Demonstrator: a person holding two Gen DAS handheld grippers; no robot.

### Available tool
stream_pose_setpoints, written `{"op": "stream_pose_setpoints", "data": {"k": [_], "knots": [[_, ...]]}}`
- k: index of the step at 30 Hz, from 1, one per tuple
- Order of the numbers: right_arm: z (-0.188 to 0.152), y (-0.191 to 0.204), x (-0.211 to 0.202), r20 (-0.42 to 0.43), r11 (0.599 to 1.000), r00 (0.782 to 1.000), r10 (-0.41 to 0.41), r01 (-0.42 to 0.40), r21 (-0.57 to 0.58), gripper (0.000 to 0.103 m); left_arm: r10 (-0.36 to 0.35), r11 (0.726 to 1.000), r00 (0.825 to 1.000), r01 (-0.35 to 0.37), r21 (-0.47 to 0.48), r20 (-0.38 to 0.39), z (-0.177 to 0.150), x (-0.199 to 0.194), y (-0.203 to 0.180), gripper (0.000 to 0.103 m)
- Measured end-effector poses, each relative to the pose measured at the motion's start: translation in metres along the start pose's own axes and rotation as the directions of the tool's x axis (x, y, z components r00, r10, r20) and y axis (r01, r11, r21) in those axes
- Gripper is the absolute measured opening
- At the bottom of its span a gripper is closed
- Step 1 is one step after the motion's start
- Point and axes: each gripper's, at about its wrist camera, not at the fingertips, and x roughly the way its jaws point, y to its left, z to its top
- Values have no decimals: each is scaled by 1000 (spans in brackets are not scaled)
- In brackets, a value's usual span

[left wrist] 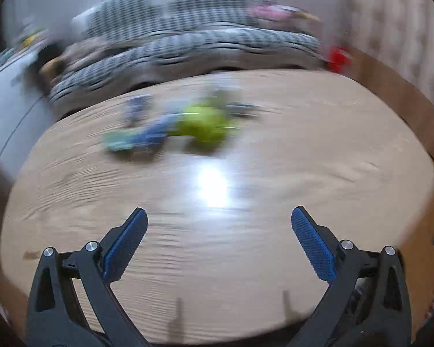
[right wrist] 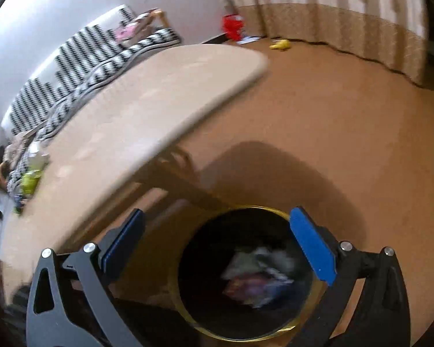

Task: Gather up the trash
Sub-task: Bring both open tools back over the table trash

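Note:
In the blurred left wrist view, a cluster of trash lies at the far side of the wooden table (left wrist: 246,231): a crumpled lime-green wrapper (left wrist: 205,124), a blue and green wrapper (left wrist: 136,138) and greyish pieces (left wrist: 231,98). My left gripper (left wrist: 219,217) is open and empty, well short of them. In the right wrist view, my right gripper (right wrist: 217,217) is open and empty above a black bin with a gold rim (right wrist: 263,209) on the floor. Crumpled wrappers (right wrist: 257,274) lie inside the bin. The green wrapper also shows on the table at far left (right wrist: 30,179).
A black-and-white checked sofa (left wrist: 188,23) stands behind the table. The table's edge (right wrist: 188,127) is left of the bin. A red object (right wrist: 231,26) and a yellow toy (right wrist: 280,44) lie on the brown floor near the curtain (right wrist: 332,14).

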Motion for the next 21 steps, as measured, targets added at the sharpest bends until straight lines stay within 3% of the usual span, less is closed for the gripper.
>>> {"op": "stream_pose_setpoints", "data": {"k": [4, 9, 13, 17, 21], "knots": [[23, 82, 6, 10, 990, 993, 118, -117, -83, 97, 86, 983, 996, -86, -160, -9, 14, 21, 83, 97], [46, 199, 11, 39, 954, 975, 217, -203, -219, 97, 110, 977, 992, -119, -177, -58, 38, 62, 109, 97], [55, 270, 27, 67, 919, 968, 243, -208, -334, 97, 57, 973, 994, -77, -220, -98, 54, 101, 117, 97], [61, 328, 71, 73, 891, 976, 205, -156, -426, 97, 55, 967, 987, -90, -237, -149, 69, 145, 120, 97], [64, 369, 117, 50, 876, 984, 173, -130, -464, 97, 75, 970, 987, -106, -219, -145, 89, 165, 116, 97]]}}
